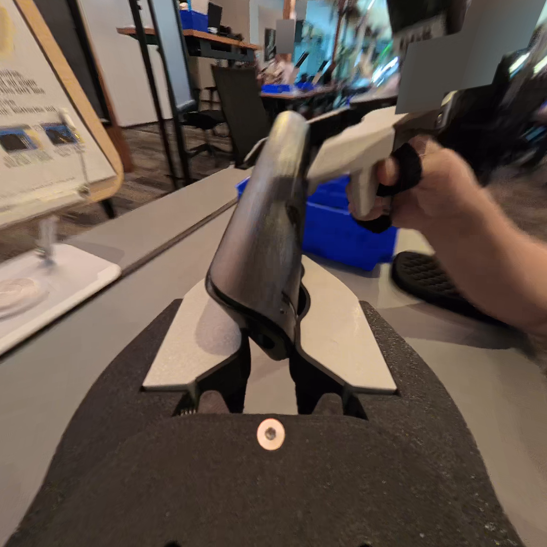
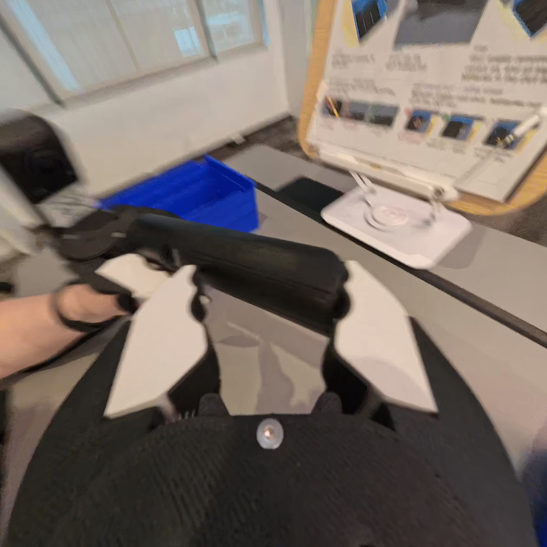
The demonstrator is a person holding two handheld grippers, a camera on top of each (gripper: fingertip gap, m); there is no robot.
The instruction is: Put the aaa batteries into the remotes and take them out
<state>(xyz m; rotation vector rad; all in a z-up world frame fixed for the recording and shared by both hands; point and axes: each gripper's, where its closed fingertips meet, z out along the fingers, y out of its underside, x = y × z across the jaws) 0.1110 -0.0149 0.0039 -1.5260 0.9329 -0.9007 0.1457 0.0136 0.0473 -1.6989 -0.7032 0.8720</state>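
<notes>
Grey table [image 1: 88, 340]; both grippers clamp black remote [image 1: 260, 236].

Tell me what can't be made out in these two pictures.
- Batteries: none visible in either view; whether the remote holds any is hidden by its closed back.
- Blue bin contents: right wrist view, blurred and hidden behind its wall.
- Instruction board: motion blur and cropped by the top edge.
- Right claw tips: left wrist view, hidden behind the remote.

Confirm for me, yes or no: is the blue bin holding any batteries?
Cannot tell: the blue bin is blurred, and no batteries show in it.
</notes>
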